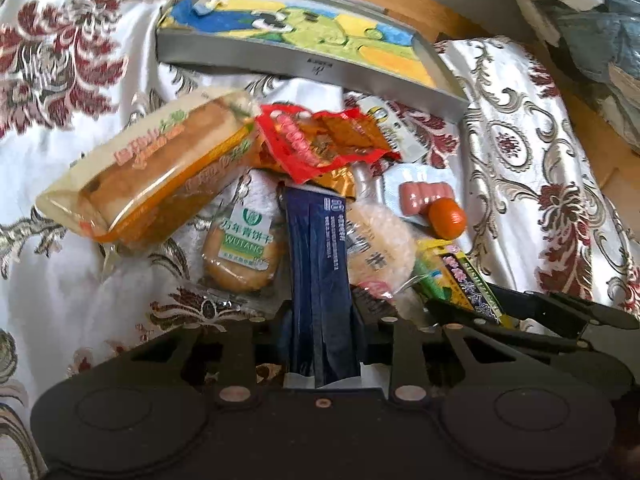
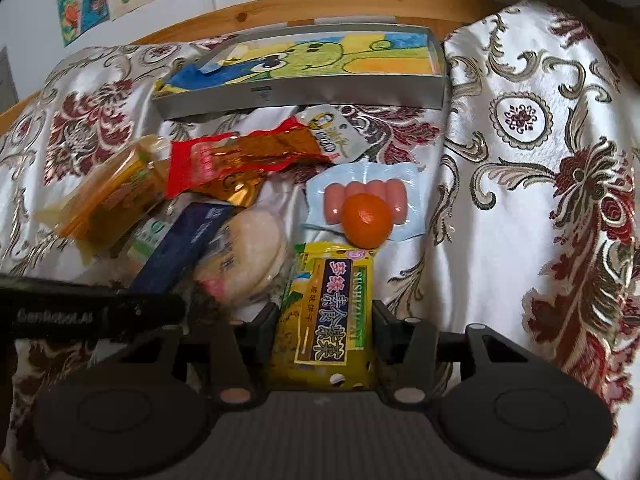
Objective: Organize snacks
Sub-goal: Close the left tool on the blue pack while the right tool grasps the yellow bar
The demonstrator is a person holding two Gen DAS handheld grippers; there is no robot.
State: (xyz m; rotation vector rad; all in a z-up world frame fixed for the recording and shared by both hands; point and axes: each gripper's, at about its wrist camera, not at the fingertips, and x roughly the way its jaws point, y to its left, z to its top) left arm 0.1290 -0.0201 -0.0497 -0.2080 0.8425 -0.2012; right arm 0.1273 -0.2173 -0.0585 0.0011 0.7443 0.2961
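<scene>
My left gripper [image 1: 322,316] is shut on a long dark blue packet [image 1: 318,264], which also shows in the right wrist view [image 2: 180,248]. My right gripper [image 2: 324,316] is shut on a yellow snack packet [image 2: 326,312], seen from the left wrist too [image 1: 460,280]. Both packets lie in a pile of snacks on a patterned cloth: a bread pack [image 1: 160,172], a round biscuit pack [image 1: 240,252], a rice cracker [image 2: 248,252], red packets [image 2: 240,156], sausages [image 2: 368,196] and an orange [image 2: 366,220].
A grey tray [image 2: 304,92] with a colourful drawing inside lies beyond the pile, near the wooden edge [image 2: 280,8]. A white sachet [image 2: 336,132] lies before it. The floral cloth [image 2: 540,200] rises in a fold at the right.
</scene>
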